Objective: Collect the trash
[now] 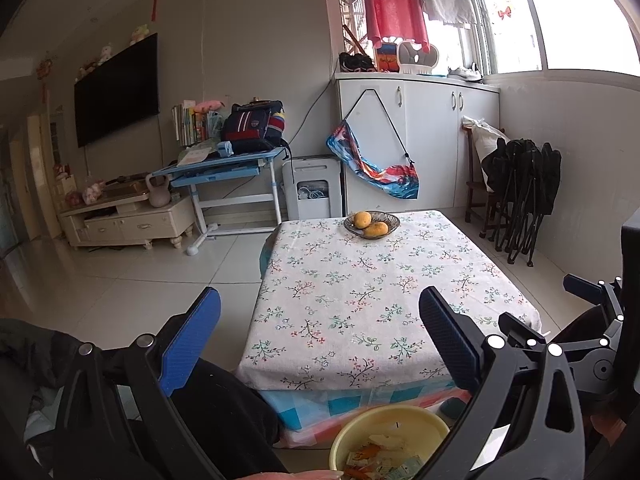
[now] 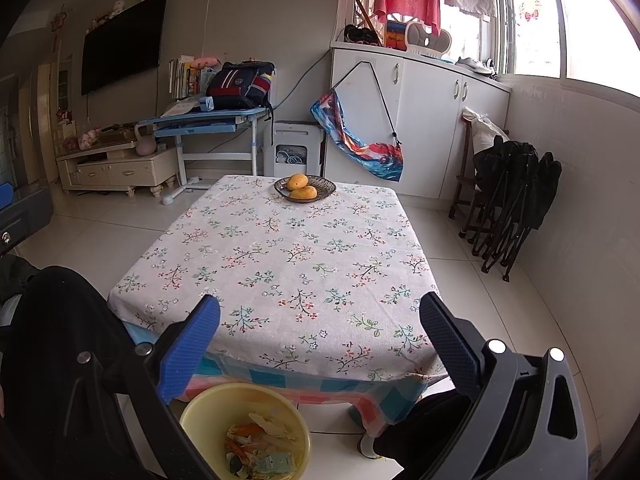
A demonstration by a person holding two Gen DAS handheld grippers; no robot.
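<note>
A yellow bin (image 2: pixel 245 432) stands on the floor at the near edge of the low table (image 2: pixel 280 248), holding several wrappers and scraps (image 2: pixel 260 444). In the left wrist view the same yellow bin (image 1: pixel 390 442) shows at the bottom, trash (image 1: pixel 384 460) inside. My left gripper (image 1: pixel 320 312) hangs open above the table's near left corner, nothing between its blue pads. My right gripper (image 2: pixel 320 312) is also open and empty over the table's near edge. The right gripper (image 1: pixel 592 320) shows at the right edge of the left wrist view.
A dish with two mangoes (image 2: pixel 305 189) sits at the table's far end. Folded chairs (image 2: pixel 512 204) lean on the right wall. White cabinets (image 2: pixel 420 120), a blue desk (image 2: pixel 208 128) and a TV stand (image 2: pixel 116 168) line the back. A person's dark-clothed legs (image 1: pixel 224 408) are at bottom left.
</note>
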